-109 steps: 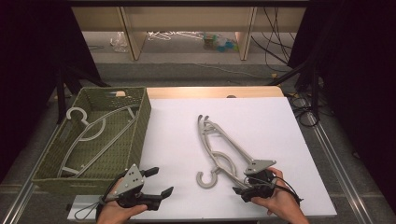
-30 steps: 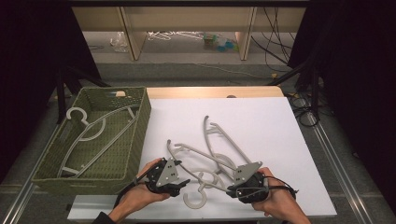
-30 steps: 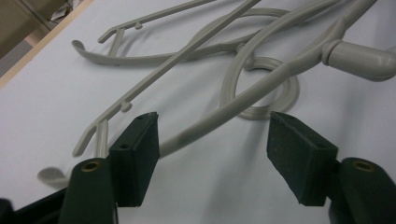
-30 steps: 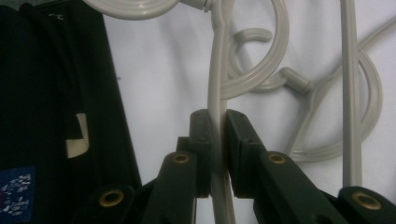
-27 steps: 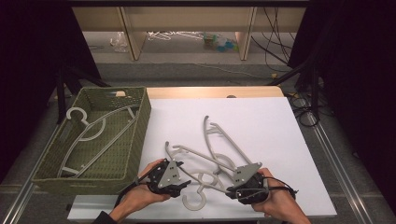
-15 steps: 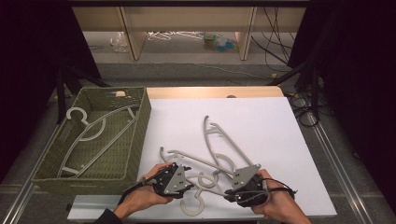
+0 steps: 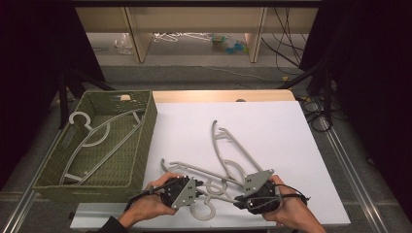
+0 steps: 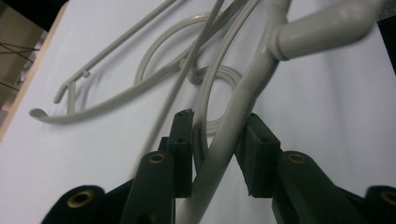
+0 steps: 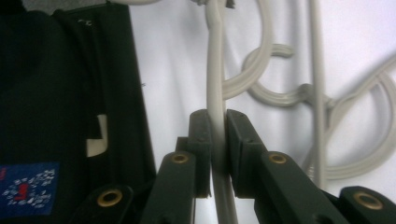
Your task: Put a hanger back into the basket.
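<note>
Clamping one thin arm of a grey hanger, the right gripper (image 9: 218, 154) has its jaws pressed together on that bar, which runs straight up and away between the pads. The left gripper (image 8: 218, 154) has just been closing; its jaws bracket the thicker neck of a second hanger (image 8: 243, 112), the bar crossing between them aslant, with a little room seemingly left at each pad, so the grip looks not quite made. Beyond both sets of fingers the two hangers (image 7: 228, 160) lie crossed and tangled, hooks looped together, on the white table (image 7: 291, 131). Farther out to the left gripper's side stands the green basket (image 7: 141, 145), one hanger (image 7: 92, 141) already in it. The step in hand looks like separating the pair; next, the left should finish its grip, then draw its hanger clear.
</note>
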A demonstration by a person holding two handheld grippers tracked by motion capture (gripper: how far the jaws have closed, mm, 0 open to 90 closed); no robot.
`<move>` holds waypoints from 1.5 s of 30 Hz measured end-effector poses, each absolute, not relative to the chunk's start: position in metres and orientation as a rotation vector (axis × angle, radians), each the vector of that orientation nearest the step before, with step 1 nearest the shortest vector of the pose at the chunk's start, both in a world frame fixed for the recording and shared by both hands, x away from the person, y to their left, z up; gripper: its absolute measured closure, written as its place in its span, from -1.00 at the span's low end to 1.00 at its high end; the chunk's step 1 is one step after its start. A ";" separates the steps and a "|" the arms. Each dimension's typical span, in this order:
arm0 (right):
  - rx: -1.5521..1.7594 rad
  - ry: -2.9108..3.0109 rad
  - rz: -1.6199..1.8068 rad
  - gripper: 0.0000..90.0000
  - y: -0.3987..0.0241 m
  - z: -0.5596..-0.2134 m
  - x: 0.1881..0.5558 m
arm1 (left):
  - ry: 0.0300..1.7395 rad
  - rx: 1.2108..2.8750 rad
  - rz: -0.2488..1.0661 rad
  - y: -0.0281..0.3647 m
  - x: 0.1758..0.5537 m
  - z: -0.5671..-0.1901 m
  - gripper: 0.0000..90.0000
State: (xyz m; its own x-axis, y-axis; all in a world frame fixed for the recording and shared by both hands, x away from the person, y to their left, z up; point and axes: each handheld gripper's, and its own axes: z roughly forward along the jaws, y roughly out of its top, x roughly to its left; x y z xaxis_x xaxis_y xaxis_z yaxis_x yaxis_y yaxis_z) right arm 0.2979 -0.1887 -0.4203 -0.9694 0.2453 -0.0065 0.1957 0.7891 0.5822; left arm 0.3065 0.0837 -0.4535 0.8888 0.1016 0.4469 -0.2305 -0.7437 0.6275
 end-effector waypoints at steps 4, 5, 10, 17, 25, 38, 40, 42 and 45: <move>0.387 2.845 0.939 0.70 -0.193 -0.419 0.300 | -0.139 2.353 0.612 0.081 0.301 -0.448 0.62; 0.393 2.840 0.943 0.68 -0.193 -0.418 0.300 | -0.140 2.349 0.623 0.081 0.300 -0.447 0.63; 0.465 2.771 0.972 0.46 -0.195 -0.415 0.302 | -0.116 2.335 0.609 0.081 0.299 -0.441 0.69; 0.560 2.658 1.014 0.10 -0.194 -0.411 0.303 | -0.002 2.311 0.522 0.081 0.298 -0.430 0.74; 0.656 2.498 1.142 -0.12 -0.201 -0.399 0.308 | 0.280 2.278 0.367 0.085 0.302 -0.423 0.75; 0.696 2.404 1.224 -0.24 -0.207 -0.395 0.310 | 0.532 2.216 0.264 0.104 0.317 -0.421 0.75; 0.700 2.395 1.236 -0.24 -0.208 -0.395 0.310 | 0.564 2.193 0.242 0.106 0.318 -0.420 0.75; 0.704 2.391 1.247 -0.24 -0.209 -0.395 0.310 | 0.590 2.176 0.222 0.109 0.319 -0.418 0.75; 0.715 2.406 1.250 -0.25 -0.209 -0.399 0.309 | 0.621 2.145 0.190 0.115 0.322 -0.416 0.75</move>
State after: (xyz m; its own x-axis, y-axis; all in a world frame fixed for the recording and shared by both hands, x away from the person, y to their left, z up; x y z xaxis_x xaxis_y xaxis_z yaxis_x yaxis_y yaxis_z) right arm 0.3090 -0.2085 -0.3987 -0.8172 0.5729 -0.0632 0.2774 0.4872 0.8280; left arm 0.3215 0.1149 -0.4162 0.8637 0.4966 -0.0854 0.3636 -0.4969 0.7880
